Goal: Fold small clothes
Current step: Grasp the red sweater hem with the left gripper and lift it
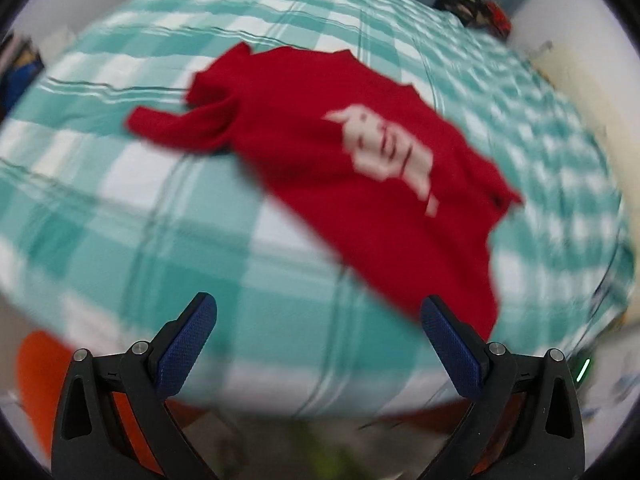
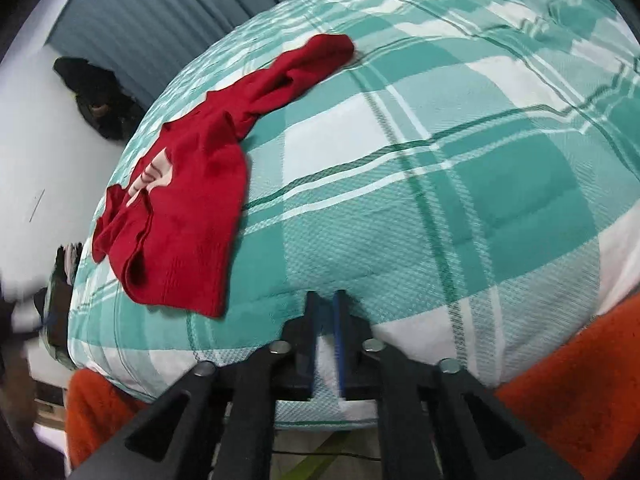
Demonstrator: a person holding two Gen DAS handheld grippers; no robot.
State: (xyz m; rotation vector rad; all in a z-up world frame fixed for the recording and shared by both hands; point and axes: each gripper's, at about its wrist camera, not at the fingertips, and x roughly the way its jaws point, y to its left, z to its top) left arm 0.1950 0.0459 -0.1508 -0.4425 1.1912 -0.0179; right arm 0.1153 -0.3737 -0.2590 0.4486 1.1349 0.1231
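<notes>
Both claws hang empty over the checked bed [image 2: 460, 184], left claw [image 1: 318, 346] spread wide and nearer, right claw [image 2: 326, 334] nearly pressed together, with the red sweater [image 1: 320, 168] stretching toward one o'clock.

The left wrist view looked steeply down over the bed's [image 1: 168, 216] near edge, close above it. The right wrist view did likewise from further right, closer still. Both shared the checked cover and the red top [image 1: 320, 168] [image 2: 188, 208].
</notes>
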